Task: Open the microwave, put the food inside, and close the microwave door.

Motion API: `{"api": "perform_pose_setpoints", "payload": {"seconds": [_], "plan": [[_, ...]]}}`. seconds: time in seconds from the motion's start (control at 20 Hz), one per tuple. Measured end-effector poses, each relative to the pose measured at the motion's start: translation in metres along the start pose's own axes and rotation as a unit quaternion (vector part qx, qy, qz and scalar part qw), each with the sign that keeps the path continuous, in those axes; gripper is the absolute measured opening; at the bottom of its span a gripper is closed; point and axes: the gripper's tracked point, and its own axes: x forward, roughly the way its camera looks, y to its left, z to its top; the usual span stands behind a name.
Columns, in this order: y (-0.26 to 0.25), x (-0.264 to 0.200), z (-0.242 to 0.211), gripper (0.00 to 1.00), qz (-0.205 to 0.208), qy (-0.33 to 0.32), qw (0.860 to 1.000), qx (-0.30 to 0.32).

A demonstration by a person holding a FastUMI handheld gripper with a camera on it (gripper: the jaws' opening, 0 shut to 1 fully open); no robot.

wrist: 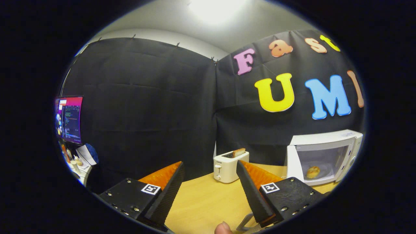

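Observation:
A white microwave (325, 156) stands on the wooden table (201, 198), beyond my right finger. Its door (292, 162) is swung open on the left hinge. Inside, a small golden bread roll (313, 171) lies on the turntable plate. My gripper (209, 164) is open above the table, well short of the microwave, with nothing between its black, orange-backed fingers (169, 191).
A white toaster (227, 167) with a slice of bread (239, 152) sticking out stands just ahead of the fingers near the back wall. A lit monitor (70, 118) and desk clutter sit far off to the left. A person's fingertip (222, 227) shows below the fingers.

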Motion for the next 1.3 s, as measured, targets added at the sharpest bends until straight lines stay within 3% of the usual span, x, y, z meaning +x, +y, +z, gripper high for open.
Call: {"api": "perform_pose_setpoints", "payload": {"seconds": [0.25, 0.35, 0.45, 0.6, 0.7, 0.8, 0.9, 1.05, 1.3], "plan": [[0.023, 0.01, -0.038, 0.89, 0.008, 0.031, 0.997, -0.063], [0.026, 0.012, -0.054, 0.74, 0.005, 0.047, 0.996, -0.075], [0.029, 0.013, -0.069, 0.71, 0.011, 0.061, 0.995, -0.075], [0.009, 0.01, -0.078, 0.35, -0.025, 0.067, 0.995, -0.073], [0.008, 0.015, -0.096, 0.34, -0.033, 0.08, 0.994, -0.064], [-0.003, 0.008, -0.109, 0.12, -0.044, 0.099, 0.992, -0.061], [-0.024, 0.001, -0.118, 0.02, -0.077, 0.103, 0.99, -0.049], [-0.037, 0.0, -0.145, 0.01, -0.088, 0.135, 0.987, 0.007], [-0.069, -0.032, -0.139, 0.01, -0.126, 0.124, 0.984, 0.028]]}}
